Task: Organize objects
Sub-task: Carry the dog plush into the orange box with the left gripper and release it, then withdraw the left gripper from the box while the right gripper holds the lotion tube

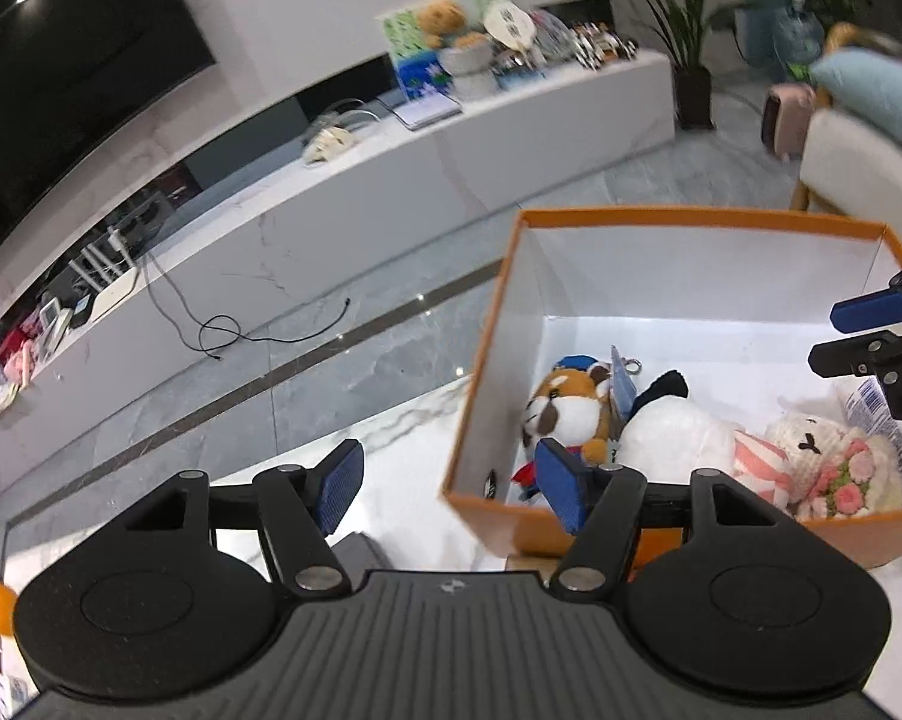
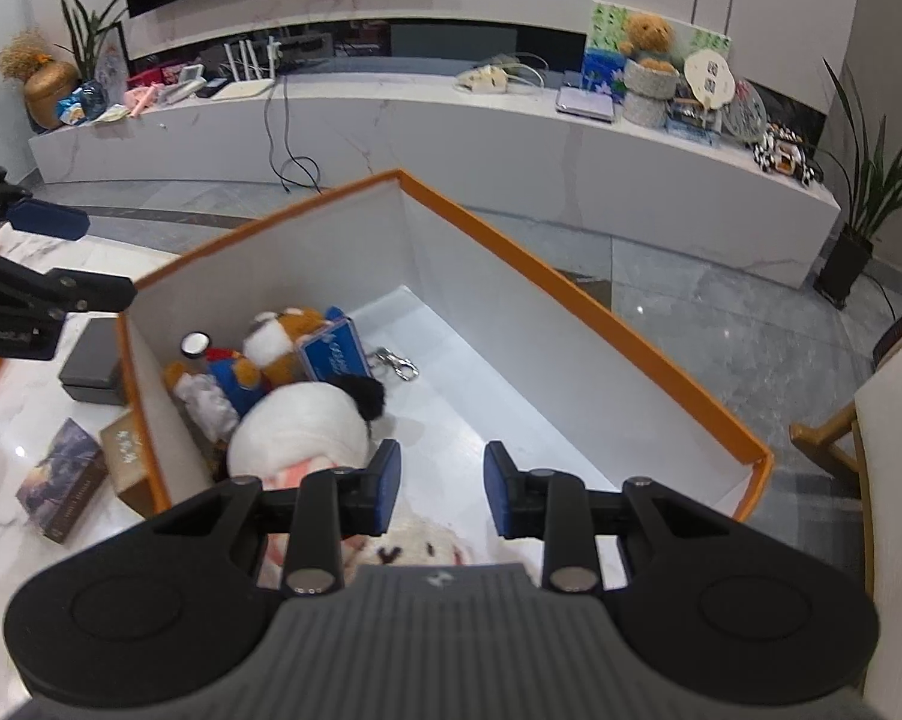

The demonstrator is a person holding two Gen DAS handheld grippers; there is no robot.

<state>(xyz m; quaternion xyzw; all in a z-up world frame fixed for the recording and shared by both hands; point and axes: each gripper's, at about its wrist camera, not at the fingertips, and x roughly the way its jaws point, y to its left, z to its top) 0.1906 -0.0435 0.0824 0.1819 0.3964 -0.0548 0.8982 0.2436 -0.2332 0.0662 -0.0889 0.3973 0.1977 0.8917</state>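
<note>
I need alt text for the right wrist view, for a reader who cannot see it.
An orange box with white inner walls holds soft toys: a white plush and an orange-and-white plush. The right gripper hangs above it, nothing between its fingers. A long white TV cabinet stands behind.

Plush toys (image 2: 297,426) fill a matt orange card box (image 2: 577,282) on a glossy marble table (image 2: 6,420); metal clip (image 2: 398,363) beside.

The box (image 2: 601,312) is orange outside, white inside. A brown-and-white plush (image 1: 571,408) lies by a white plush (image 1: 673,438). The table (image 2: 6,414) is white marble, grey-veined.
</note>
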